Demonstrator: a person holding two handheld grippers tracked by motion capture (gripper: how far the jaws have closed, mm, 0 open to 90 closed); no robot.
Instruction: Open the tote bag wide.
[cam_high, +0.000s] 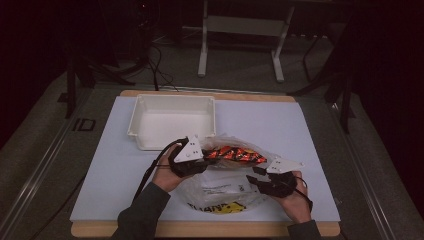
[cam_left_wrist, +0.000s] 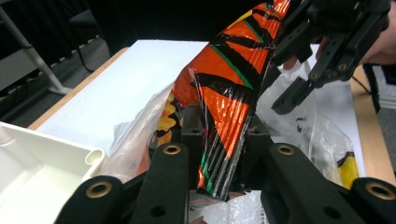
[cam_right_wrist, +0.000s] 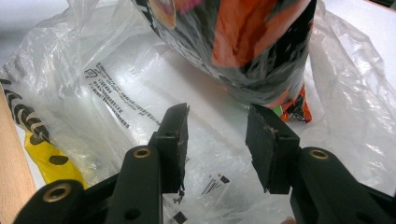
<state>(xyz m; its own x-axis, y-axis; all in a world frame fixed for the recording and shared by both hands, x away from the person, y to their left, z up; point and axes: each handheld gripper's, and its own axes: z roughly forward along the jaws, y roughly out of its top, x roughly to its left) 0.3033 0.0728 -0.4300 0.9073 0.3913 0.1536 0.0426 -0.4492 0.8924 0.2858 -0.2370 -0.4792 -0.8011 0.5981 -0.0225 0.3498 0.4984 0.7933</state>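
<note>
An orange-and-black striped snack packet (cam_high: 235, 154) (cam_left_wrist: 229, 93) lies partly inside a clear plastic bag (cam_high: 220, 192) (cam_right_wrist: 93, 70) with black print and a yellow patch. My left gripper (cam_high: 207, 157) (cam_left_wrist: 223, 140) is shut on the packet's near end, its pads pressing the foil from both sides. To the right, my right gripper (cam_high: 255, 175) (cam_right_wrist: 217, 135) hovers over the bag's film with its jaws apart and nothing between them. The packet (cam_right_wrist: 243, 46) hangs just beyond its fingertips. In the left gripper view the right gripper (cam_left_wrist: 303, 79) stands close beside the packet's far end.
A white plastic tray (cam_high: 172, 98) (cam_left_wrist: 46, 149) sits empty just behind and left of my left gripper. The white sheet (cam_high: 280, 125) covers a wooden tabletop, with its front edge close to both hands. Dark floor, cables and a stand's legs lie beyond.
</note>
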